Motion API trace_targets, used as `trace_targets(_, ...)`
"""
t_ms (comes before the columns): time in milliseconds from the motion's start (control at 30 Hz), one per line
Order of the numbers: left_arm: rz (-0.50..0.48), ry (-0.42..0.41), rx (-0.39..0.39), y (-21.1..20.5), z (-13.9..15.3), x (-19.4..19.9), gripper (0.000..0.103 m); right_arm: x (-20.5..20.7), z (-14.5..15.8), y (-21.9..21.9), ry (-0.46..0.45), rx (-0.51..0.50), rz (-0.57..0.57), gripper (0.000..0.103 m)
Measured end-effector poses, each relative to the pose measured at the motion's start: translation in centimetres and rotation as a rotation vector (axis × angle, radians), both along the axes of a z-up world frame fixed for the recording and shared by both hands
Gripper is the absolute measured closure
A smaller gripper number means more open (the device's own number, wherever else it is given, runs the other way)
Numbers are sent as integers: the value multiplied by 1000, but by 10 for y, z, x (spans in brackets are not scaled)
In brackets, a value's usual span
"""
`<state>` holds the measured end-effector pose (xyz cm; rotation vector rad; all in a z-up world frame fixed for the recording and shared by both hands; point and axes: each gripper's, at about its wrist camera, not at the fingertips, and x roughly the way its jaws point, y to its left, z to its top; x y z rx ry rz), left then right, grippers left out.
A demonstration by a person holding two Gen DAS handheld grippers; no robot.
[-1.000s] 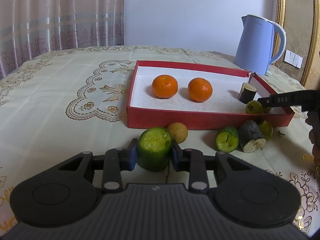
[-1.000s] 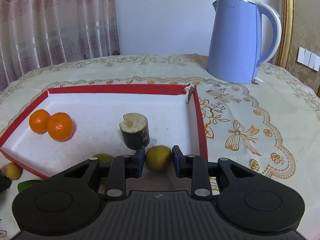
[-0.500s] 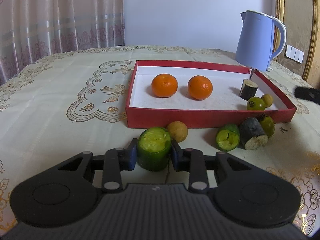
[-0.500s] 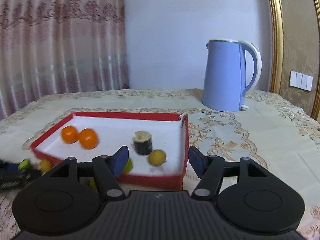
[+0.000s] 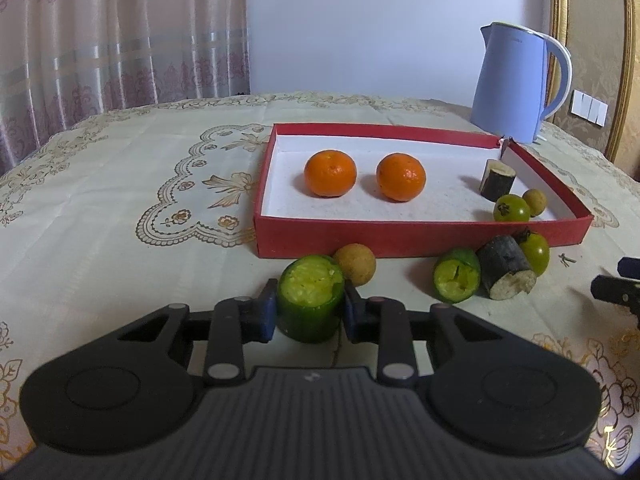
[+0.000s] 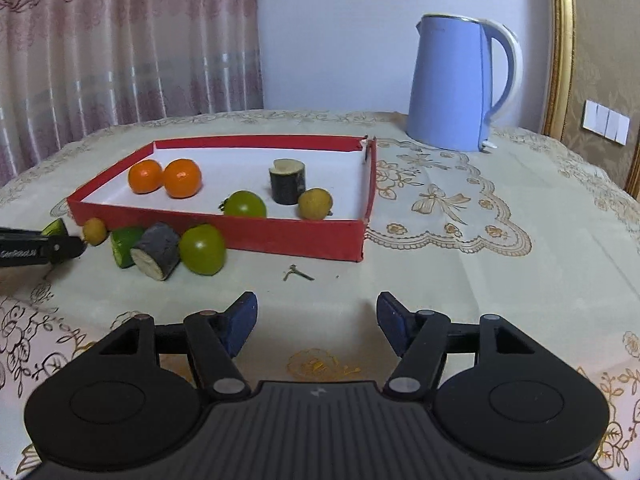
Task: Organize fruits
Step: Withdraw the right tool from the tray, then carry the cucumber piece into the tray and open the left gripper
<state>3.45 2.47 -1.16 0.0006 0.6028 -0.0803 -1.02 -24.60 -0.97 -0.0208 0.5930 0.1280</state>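
My left gripper (image 5: 310,310) is shut on a green cucumber chunk (image 5: 310,304) standing on the tablecloth in front of the red box (image 5: 400,236). Just behind it lies a small yellow-brown fruit (image 5: 355,263). In the box are two oranges (image 5: 330,173) (image 5: 401,176), a dark cut stub (image 5: 497,179), a green tomato (image 5: 511,209) and a small yellow fruit (image 5: 535,202). My right gripper (image 6: 318,322) is open over bare cloth, with nothing between its fingers. To its far left lie a green chunk (image 6: 125,245), a dark stub (image 6: 157,251) and a green tomato (image 6: 202,249).
A blue kettle (image 6: 460,84) stands behind the box at the right. A small dry stem (image 6: 296,273) lies on the cloth in front of the box. Curtains hang behind the table at the left. The other gripper's tip (image 6: 38,249) shows at the left edge.
The right gripper let go of the small yellow fruit inside the box, opened and pulled back out over the near cloth. The left gripper and its cucumber chunk stayed put.
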Motion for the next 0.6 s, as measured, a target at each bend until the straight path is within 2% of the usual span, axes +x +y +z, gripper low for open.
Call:
trace_targets(300,-15,-14,-12,4,6,-6,75,7,-4,-3,34,21,-11,36)
trace_targets(500,-39,-45,-24,4,29,-6,75,15,-7,3,56,-10,-20,26)
trace_targets(600,-52,-64,-22,0,40,4,75,17,-7,3,58,-8,-22,25)
